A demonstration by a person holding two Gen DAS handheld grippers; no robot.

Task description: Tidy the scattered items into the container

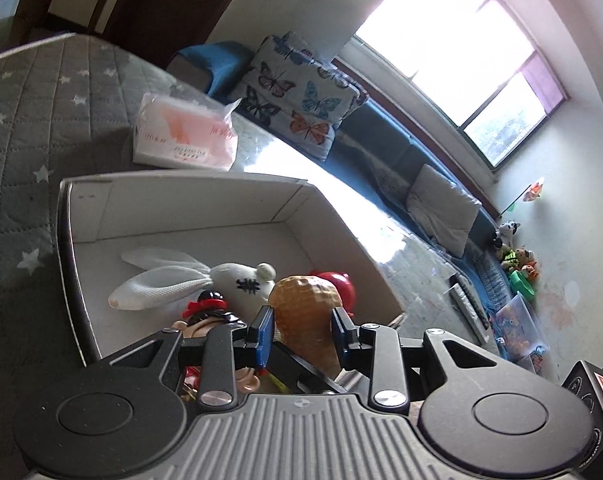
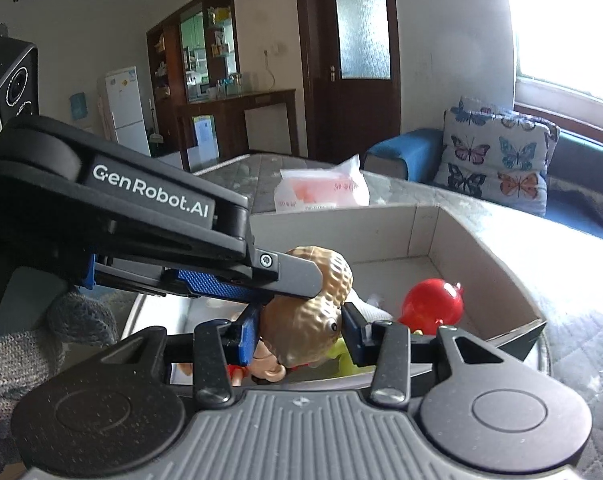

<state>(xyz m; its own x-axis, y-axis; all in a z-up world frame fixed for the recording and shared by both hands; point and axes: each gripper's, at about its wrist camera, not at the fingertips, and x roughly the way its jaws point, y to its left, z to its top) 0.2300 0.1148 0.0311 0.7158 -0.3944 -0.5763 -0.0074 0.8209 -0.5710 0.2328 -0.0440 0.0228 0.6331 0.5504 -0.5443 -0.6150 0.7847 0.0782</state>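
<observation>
Both your grippers, left (image 1: 301, 336) and right (image 2: 299, 334), pinch the peanut toy (image 2: 313, 312): light, stiff, bumpy. Keep hold at its waist, box (image 1: 189, 200) at twelve o'clock.

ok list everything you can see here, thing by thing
peanut toy: one, tan, gripped by both grippers above the box
box: one, white, on the bed
rabbit plush: one, white, in the box
red toy: one, in the box
tissue pack: one, pink and white, behind the box
butterfly cushion: one, on the blue sofa
left hand-held gripper: black, blue pads
right hand-held gripper: black, blue pads
gloved hand: grey knit, left edge
</observation>
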